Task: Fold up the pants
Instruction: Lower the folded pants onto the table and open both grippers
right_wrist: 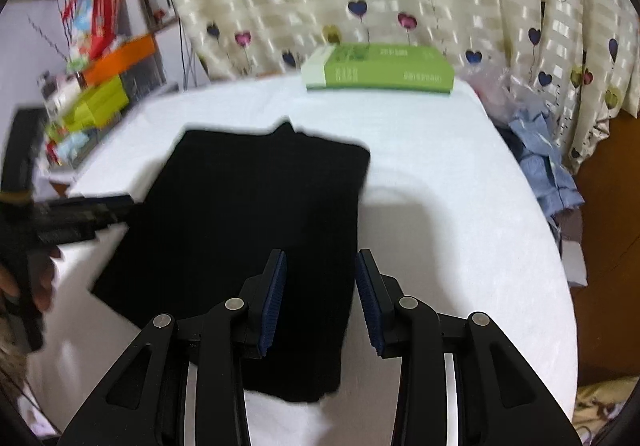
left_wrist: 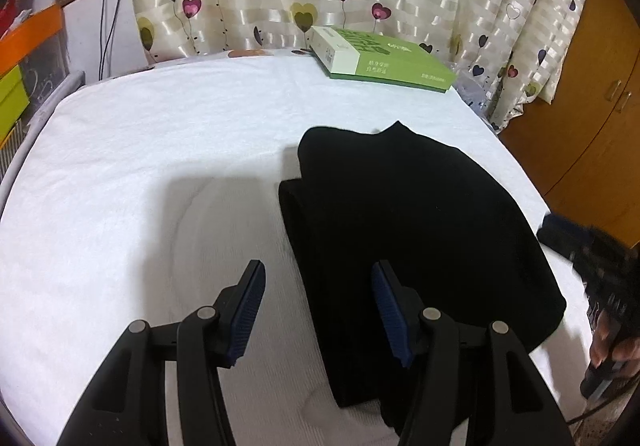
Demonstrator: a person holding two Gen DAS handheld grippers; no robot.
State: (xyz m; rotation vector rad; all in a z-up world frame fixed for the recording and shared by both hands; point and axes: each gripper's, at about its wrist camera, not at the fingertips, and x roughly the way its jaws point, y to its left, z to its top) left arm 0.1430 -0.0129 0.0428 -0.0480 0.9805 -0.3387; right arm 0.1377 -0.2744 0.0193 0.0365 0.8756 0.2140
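Left gripper point(left_wrist: 318, 310) agape, hovering over pants point(left_wrist: 412, 230)

The only printing sits on the green box point(left_wrist: 384, 58) at the far edge of the white-covered counter point(left_wrist: 160, 150). From the left wrist view, large pale green characters run across its lid and small white characters stand on its green side and on its pale end panel, all too small to read. From the right wrist view the same box point(right_wrist: 380, 68) shows blurred white characters along its side, also illegible. Nothing else carries readable text.
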